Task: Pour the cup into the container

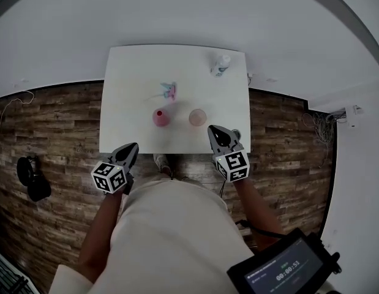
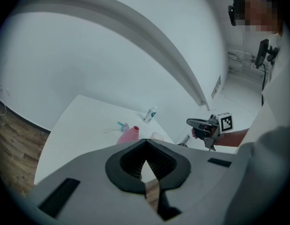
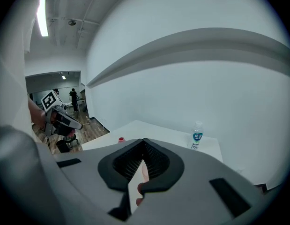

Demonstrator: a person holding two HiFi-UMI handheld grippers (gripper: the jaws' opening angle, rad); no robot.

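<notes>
On the white table [image 1: 134,78] a translucent pink cup [image 1: 198,117] stands to the right of a pink container with a red top [image 1: 161,117]. Both stand near the table's front edge. My left gripper [image 1: 133,147] hovers shut and empty at that edge, to the left of and nearer than the container. My right gripper [image 1: 213,130] is shut and empty over the front edge, just right of the cup. In the left gripper view the container [image 2: 128,135] and the cup [image 2: 158,136] lie beyond the shut left gripper [image 2: 145,165]. The right gripper [image 3: 144,161] hides most of both.
A small water bottle [image 1: 220,65] stands at the table's far right corner. A teal and pink object [image 1: 169,90] lies behind the container. Wooden floor surrounds the table, with a dark bag [image 1: 30,176] at the left. A screen device [image 1: 281,268] sits low right.
</notes>
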